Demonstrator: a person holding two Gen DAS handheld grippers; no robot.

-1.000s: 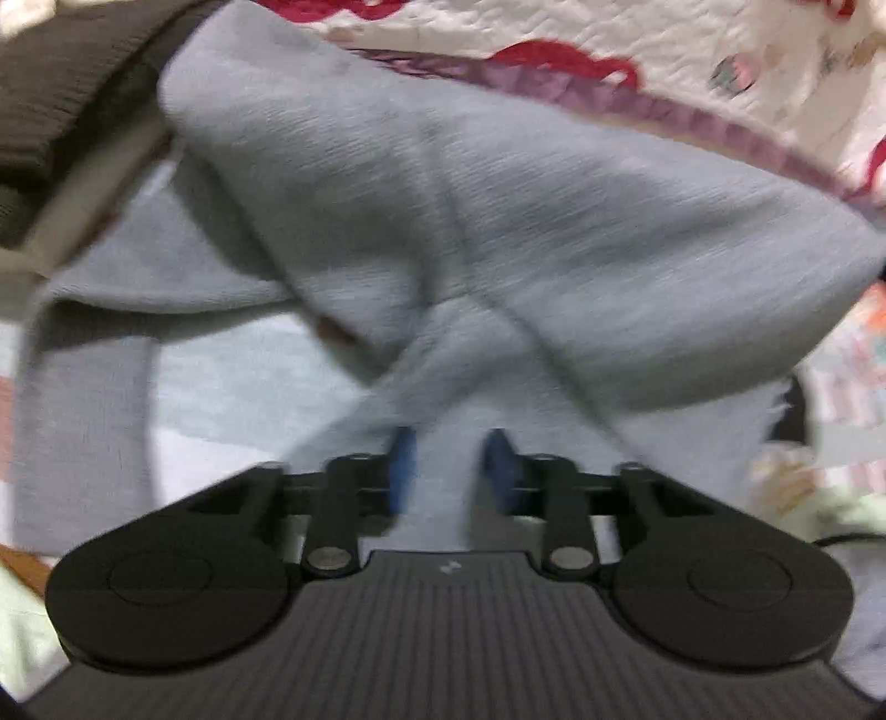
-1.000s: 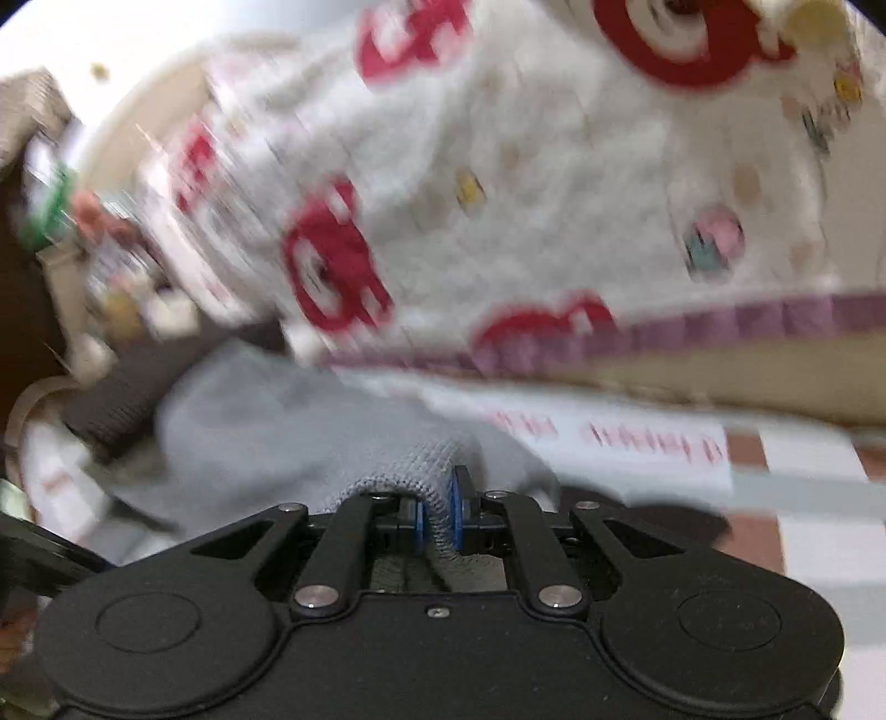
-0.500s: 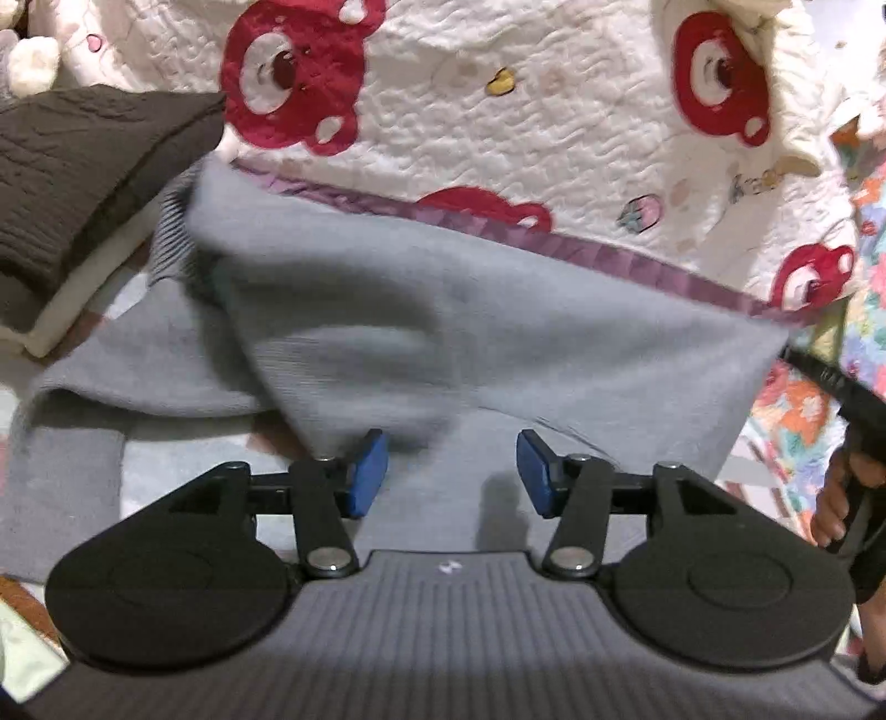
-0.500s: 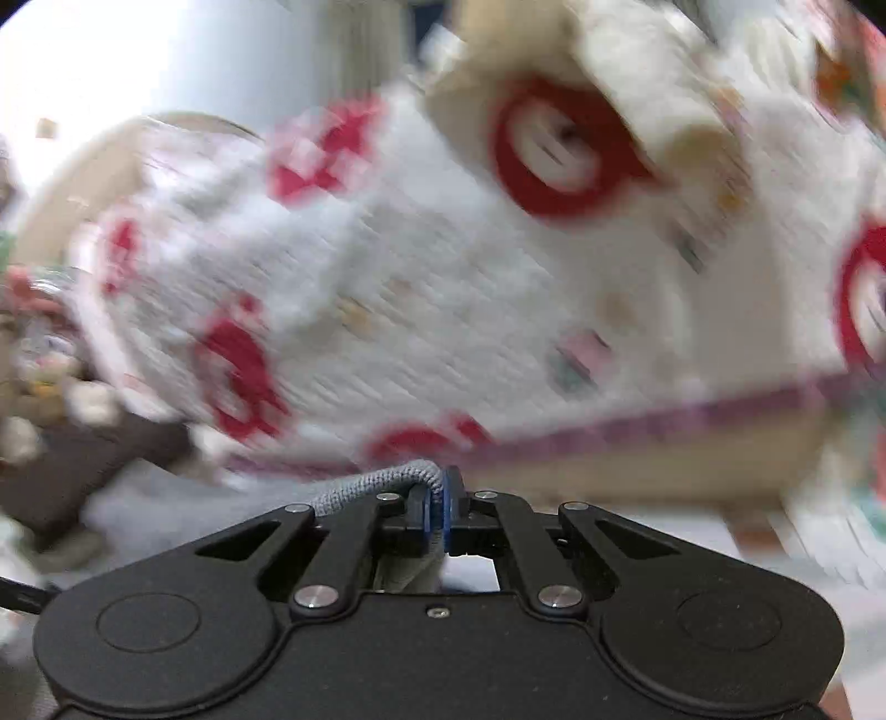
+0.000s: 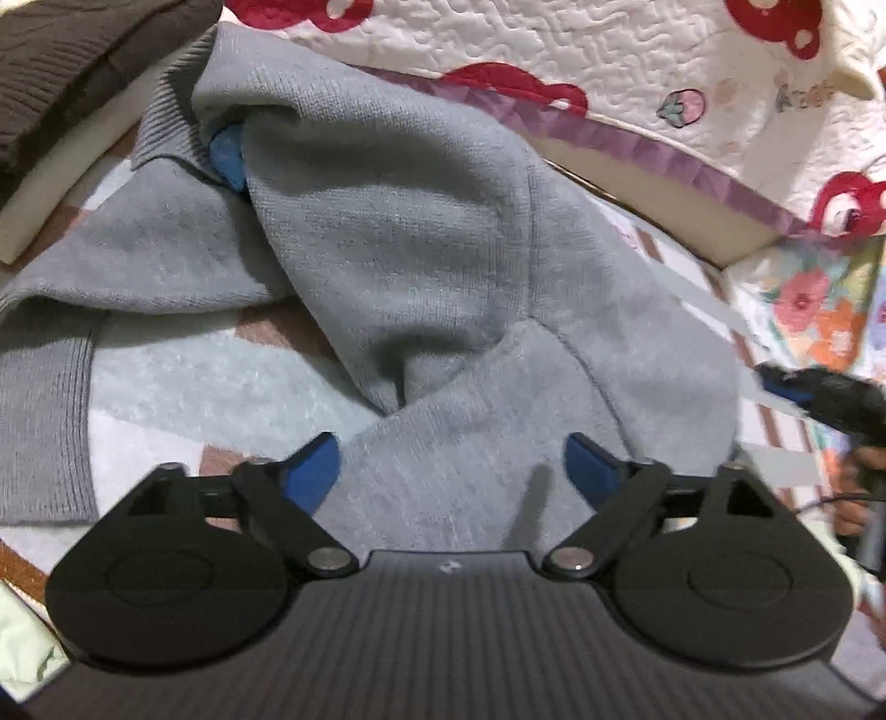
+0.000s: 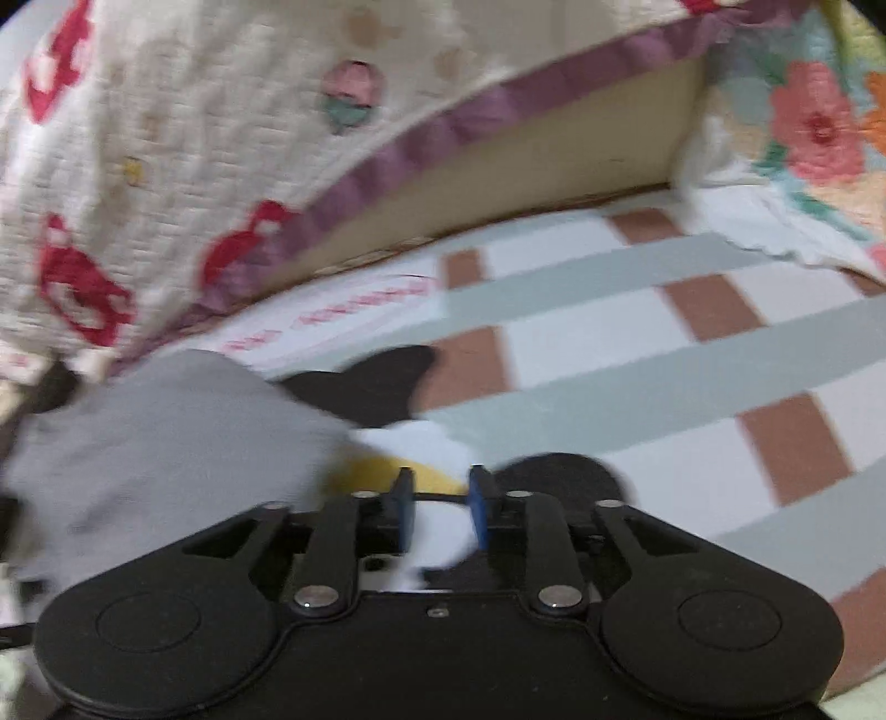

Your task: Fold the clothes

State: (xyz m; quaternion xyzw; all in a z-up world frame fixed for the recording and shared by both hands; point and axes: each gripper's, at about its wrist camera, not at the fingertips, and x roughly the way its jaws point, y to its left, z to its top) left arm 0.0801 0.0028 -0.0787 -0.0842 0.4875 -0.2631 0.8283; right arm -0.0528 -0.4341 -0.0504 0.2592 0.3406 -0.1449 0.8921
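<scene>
Left gripper [image 5: 448,465] jaws wide apart, empty, above grey sweater [image 5: 432,266]. Sweater partly doubled over, rumpled, on checked blanket [image 6: 637,332]; fold unfinished, smoothing left. Right gripper [image 6: 440,504] jaws slightly apart, holding nothing. Bear quilt [image 5: 609,50] behind.

Grey sweater [image 5: 421,266] hides most of a blue object [image 5: 226,155].

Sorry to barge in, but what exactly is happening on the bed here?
A person is folding a grey sweater with two handheld grippers. The sweater lies loosely bunched on the checked blanket, one part flopped over the rest. The left gripper is open, its fingers spread over the near edge. The right gripper is open and empty, beside the sweater rather than on it.
</scene>
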